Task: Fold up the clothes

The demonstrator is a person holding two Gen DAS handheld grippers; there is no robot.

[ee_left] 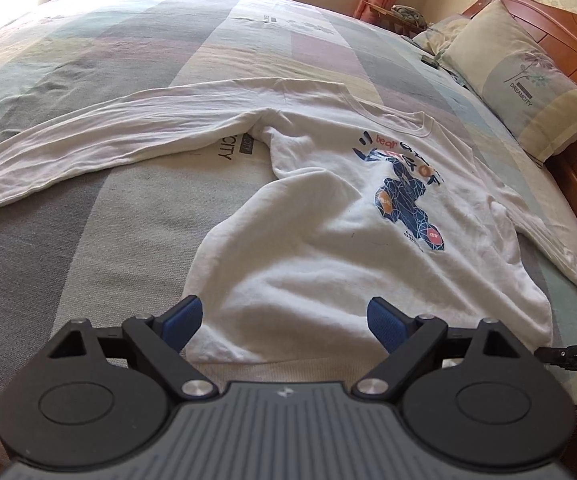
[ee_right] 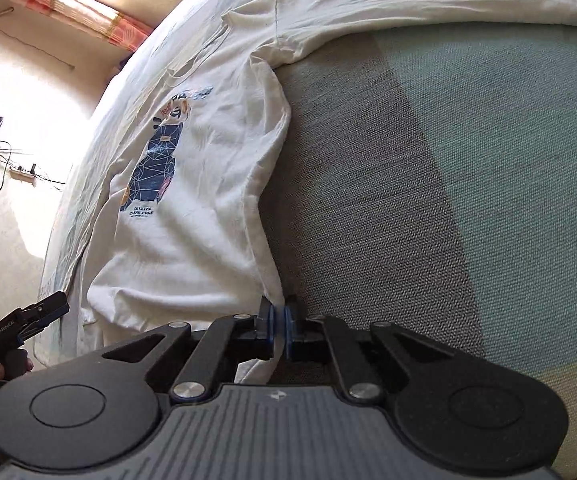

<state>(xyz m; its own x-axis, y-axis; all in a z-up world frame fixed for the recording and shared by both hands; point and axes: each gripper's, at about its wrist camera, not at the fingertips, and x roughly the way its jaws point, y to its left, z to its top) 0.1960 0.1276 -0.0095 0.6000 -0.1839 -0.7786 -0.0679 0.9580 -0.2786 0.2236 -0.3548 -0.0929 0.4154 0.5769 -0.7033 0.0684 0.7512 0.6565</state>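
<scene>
1. The right gripper (ee_right: 279, 322) was clenched on the hem corner of the white long-sleeved shirt (ee_right: 192, 184), a thin fold of fabric pinched between its blue pads (ee_right: 271, 320).
2. The left gripper (ee_left: 284, 322) was released, its jaws wide apart and hovering over the shirt's lower edge with nothing between the blue pads (ee_left: 184, 322); whether they touched the cloth could not be told.
3. In the right wrist view the left gripper (ee_right: 44, 312) appeared at the far left, beside the other hem corner, held by a hand (ee_right: 12, 364).
4. The shirt (ee_left: 328, 240) lay front up on the bed (ee_left: 68, 240), its blue and orange printed graphic (ee_left: 408, 200) facing upward and its collar (ee_left: 392, 120) toward the far side.
5. One sleeve (ee_left: 108, 144) stretched out to the left across the patchwork bed sheet; the other sleeve (ee_left: 548, 248) ran down toward the right edge of the bed.
6. The body of the shirt was wrinkled and humped near the hem, not lying flat.
7. A pillow (ee_left: 524, 80) printed with a flower rested against the wooden headboard (ee_left: 568, 28) at the upper right, well apart from the shirt.
8. Orange curtains (ee_right: 68, 12) hung by the window, and a power strip (ee_right: 22, 172) with cables lay on the floor beyond the bed.
</scene>
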